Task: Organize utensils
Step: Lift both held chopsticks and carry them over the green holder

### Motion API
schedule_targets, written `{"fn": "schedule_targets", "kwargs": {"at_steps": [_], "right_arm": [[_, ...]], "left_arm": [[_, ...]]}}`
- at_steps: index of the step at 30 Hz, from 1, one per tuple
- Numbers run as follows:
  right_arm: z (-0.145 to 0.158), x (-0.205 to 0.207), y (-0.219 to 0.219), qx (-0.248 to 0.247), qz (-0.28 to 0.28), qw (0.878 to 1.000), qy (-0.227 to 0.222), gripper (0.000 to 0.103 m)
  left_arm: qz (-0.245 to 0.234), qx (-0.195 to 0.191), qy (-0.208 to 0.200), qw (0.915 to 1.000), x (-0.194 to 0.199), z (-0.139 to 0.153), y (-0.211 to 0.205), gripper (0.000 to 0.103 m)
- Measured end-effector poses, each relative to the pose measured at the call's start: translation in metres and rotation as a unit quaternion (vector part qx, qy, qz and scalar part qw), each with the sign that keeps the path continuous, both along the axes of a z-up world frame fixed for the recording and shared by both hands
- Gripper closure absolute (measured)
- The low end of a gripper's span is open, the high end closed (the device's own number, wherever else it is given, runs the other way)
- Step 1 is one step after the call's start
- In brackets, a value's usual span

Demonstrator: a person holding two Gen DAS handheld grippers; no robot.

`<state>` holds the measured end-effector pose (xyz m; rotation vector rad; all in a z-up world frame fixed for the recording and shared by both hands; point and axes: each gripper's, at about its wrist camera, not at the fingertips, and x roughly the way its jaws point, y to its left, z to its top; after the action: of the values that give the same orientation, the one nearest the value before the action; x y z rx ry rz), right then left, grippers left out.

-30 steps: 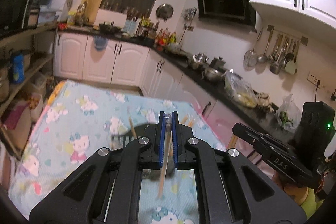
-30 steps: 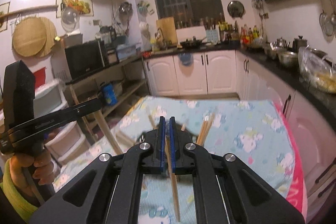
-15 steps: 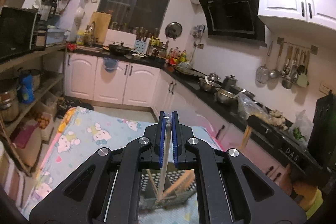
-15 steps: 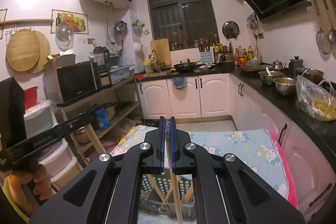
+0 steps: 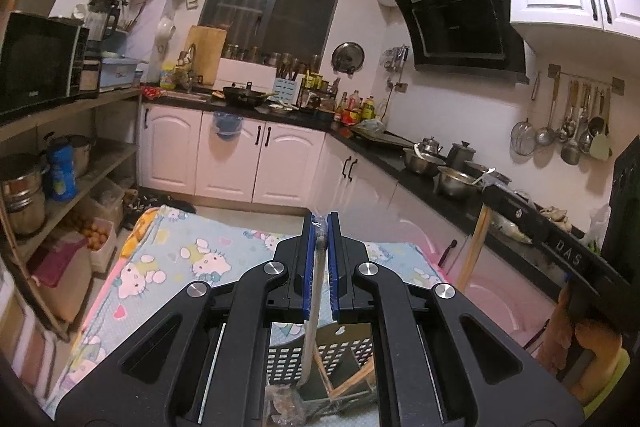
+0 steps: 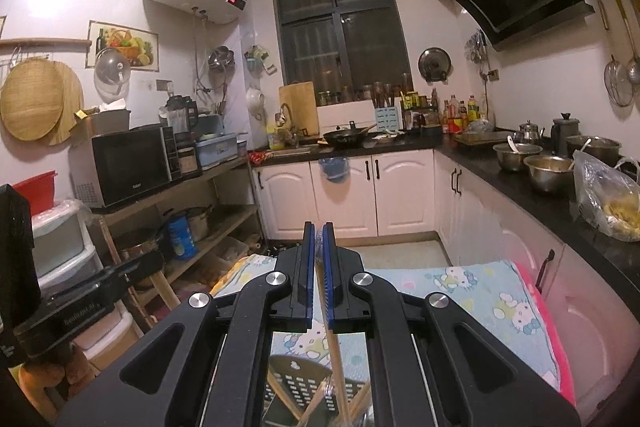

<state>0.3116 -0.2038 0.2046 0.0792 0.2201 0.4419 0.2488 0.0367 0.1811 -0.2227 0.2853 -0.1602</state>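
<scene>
Gripping: both grippers, each pinching one chopstick over a perforated holder at the bottom of frame.
Left gripper (image 5: 319, 227): jaws pressed onto a pale chopstick (image 5: 311, 327); blue pads touch it on both sides.
Left chopstick: runs from the jaw tips down the centre of the frame, slightly tilted; lower end reaches into the utensil holder (image 5: 304, 359).
Left pose: camera pitched roughly level, looking across the kitchen; fingers centred low in frame, pointing away.
Right gripper (image 6: 316, 231): jaws pressed onto a wooden chopstick (image 6: 334, 355); pads tight against it.
Right chopstick: leans down and a little to the right from the jaw tips, lower end among other chopsticks (image 6: 360, 403) in the holder, seen at bottom centre.
Right pose: roughly level view, fingers low centre, pointing toward the far cabinets.
Other gripper seen: in the left view the right gripper's body sits at right edge, held by a hand (image 5: 576, 343) at lower right; in the right view the left gripper's body sits at left edge, hand (image 6: 48, 375) at lower left.
Surface: covered by a light-blue cartoon-cat cloth (image 6: 472, 291), mid-frame beyond the jaws; holder stands on it.
Holder contents: several wooden sticks crossing; exact count cannot be told.
</scene>
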Motion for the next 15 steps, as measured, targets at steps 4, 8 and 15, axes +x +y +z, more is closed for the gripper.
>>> {"fn": "schedule_targets", "kwargs": {"at_steps": [4, 8, 15], "right_arm": [[-0.007, 0.006, 0.005, -0.002, 0.001, 1.000, -0.004, 0.099], [-0.016, 0.010, 0.010, -0.003, 0.007, 1.000, -0.002, 0.099], [-0.034, 0.015, 0.017, 0.002, 0.016, 1.000, 0.012, 0.099]], "left_arm": [[0.003, -0.004, 0.010, 0.9999, 0.006, -0.012, 0.001, 0.101], [0.005, -0.001, 0.018, 0.9998, 0.009, -0.023, 0.000, 0.101], [0.003, -0.006, 0.037, 0.9993, 0.012, -0.040, 0.001, 0.101]]}}
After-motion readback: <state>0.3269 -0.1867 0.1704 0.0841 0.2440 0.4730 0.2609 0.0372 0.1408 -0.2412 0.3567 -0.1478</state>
